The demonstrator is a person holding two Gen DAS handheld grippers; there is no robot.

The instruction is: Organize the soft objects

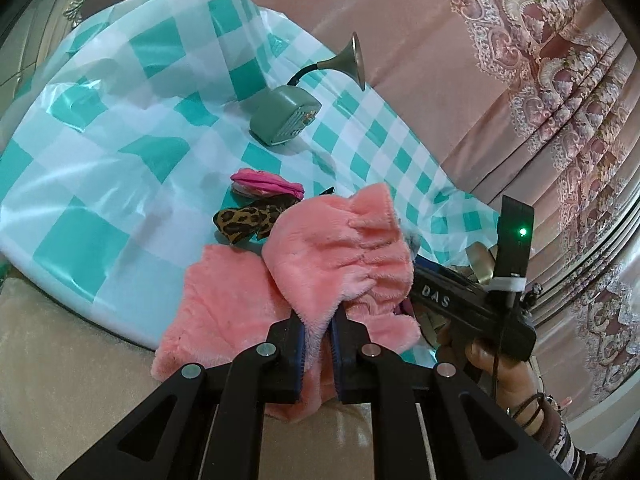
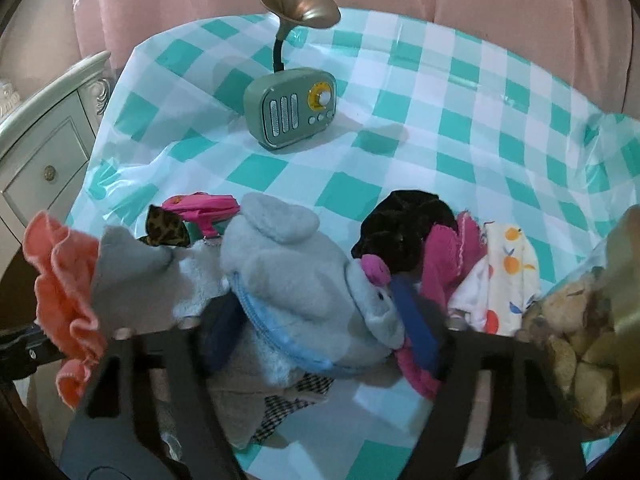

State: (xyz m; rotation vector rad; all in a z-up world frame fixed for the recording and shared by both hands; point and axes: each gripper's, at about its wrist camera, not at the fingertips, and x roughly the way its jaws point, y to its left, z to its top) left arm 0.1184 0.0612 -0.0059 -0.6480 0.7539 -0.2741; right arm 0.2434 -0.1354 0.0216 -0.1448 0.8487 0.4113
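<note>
Two handheld grippers work a heap of soft things at the near edge of a table under a teal-and-white checked cloth (image 2: 460, 92). Nearest, the left gripper (image 1: 318, 322) has its two fingers pinched almost together on a fold of a fluffy pink garment (image 1: 332, 248), which hangs partly over the table's near edge. The right gripper (image 2: 316, 320) stands wider, its blue-padded fingers (image 2: 412, 320) set on either side of a grey plush toy (image 2: 296, 280); whether they press it cannot be told. At 3 o'clock from the toy lie a magenta cloth (image 2: 444, 256) and a white cloth printed with oranges (image 2: 504, 276), with a black velvet scrunchie (image 2: 404, 224) just behind them. At 10 o'clock sit a leopard-print bow (image 2: 166, 228) and a bright pink pouch (image 2: 204, 210), touching each other. Well beyond, at 12 o'clock, a green retro radio (image 2: 292, 108) with a brass horn (image 2: 300, 4) stands upright. Pink curtains (image 1: 540, 80) hang behind the table.
</note>
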